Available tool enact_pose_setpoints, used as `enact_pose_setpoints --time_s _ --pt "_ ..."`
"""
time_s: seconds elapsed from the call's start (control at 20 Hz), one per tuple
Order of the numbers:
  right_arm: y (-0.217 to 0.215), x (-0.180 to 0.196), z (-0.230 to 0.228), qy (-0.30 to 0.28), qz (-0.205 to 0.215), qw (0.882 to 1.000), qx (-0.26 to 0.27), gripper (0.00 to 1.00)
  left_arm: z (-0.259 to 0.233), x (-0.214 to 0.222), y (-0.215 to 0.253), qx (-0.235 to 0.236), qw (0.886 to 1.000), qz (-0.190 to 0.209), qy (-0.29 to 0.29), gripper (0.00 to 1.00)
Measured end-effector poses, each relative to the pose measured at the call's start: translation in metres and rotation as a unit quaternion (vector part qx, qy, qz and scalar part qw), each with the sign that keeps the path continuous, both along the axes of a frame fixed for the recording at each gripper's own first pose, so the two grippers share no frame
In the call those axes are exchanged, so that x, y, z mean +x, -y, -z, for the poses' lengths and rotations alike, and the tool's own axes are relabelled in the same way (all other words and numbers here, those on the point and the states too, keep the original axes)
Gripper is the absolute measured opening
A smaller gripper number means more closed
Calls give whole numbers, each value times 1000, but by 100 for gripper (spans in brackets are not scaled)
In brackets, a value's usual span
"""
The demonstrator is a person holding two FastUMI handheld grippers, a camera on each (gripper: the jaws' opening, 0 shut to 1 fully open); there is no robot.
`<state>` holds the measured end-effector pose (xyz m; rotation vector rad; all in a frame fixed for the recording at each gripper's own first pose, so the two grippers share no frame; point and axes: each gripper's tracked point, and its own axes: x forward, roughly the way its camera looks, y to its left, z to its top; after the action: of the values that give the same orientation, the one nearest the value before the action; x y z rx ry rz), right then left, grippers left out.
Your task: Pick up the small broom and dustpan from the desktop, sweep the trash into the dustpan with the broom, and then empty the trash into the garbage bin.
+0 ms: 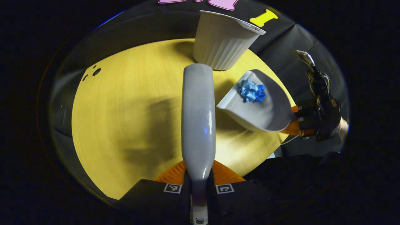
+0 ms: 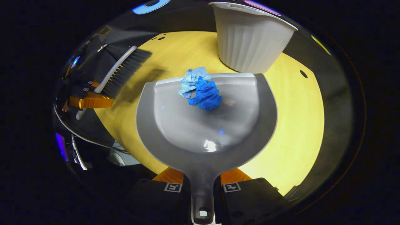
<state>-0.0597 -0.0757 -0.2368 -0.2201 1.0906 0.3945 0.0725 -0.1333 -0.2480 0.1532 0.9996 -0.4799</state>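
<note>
In the left gripper view, the dustpan (image 1: 265,109) sits to the right, lifted off the wooden table (image 1: 125,118) and tilted, and a crumpled wad of blue trash (image 1: 252,91) lies inside it toward its far lip. Beyond it, at the far edge of the table, stands the white ribbed garbage bin (image 1: 223,42); its inside is hidden from this angle. The left gripper (image 1: 199,178) is clamped on the handle of the small broom (image 1: 198,118), whose grey back runs straight away from the camera, its far end reaching just short of the bin's base. At the right edge the right gripper (image 1: 295,122) grips the dustpan's handle, with a bit of the hand behind it. In the right gripper view, the dustpan (image 2: 206,131) lies straight ahead with its handle pinched between the two fingers of the right gripper (image 2: 202,187), and the trash (image 2: 200,89), a lighter blue piece and a darker blue piece pressed together, rests near the pan's far lip. The garbage bin (image 2: 250,43) stands just beyond that lip, slightly right, and its contents cannot be seen. Far left, the broom (image 2: 122,72) shows its dark bristles above the table (image 2: 297,125), held by the left gripper (image 2: 89,101).
</note>
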Motion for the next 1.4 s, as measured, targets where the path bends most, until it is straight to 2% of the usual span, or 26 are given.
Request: enact_pose_setpoints --time_s 0.25,0.6,0.8,0.85,0.95,1.3,1.4 --pt "30 -6 -60 10 -3 1000 -29 33 20 -23 2 -16 1000 -21 -17 25" --pt "41 10 -146 19 51 998 -10 33 58 -56 -47 3 1000 -18 -23 25" --pt "44 39 -188 54 59 997 -5 33 58 -65 -60 -9 999 -37 -26 25" --pt "44 50 -197 65 62 996 -3 33 57 -67 -63 -12 999 -40 -29 29" --pt "46 74 -213 85 62 994 -7 33 54 -63 -69 -5 999 -45 -23 25" --pt "57 159 -241 135 78 988 -5 33 33 -61 -70 -14 997 -79 -8 25" --pt "60 186 -248 163 86 983 -12 33 30 -64 -61 -36 995 -90 -19 25"
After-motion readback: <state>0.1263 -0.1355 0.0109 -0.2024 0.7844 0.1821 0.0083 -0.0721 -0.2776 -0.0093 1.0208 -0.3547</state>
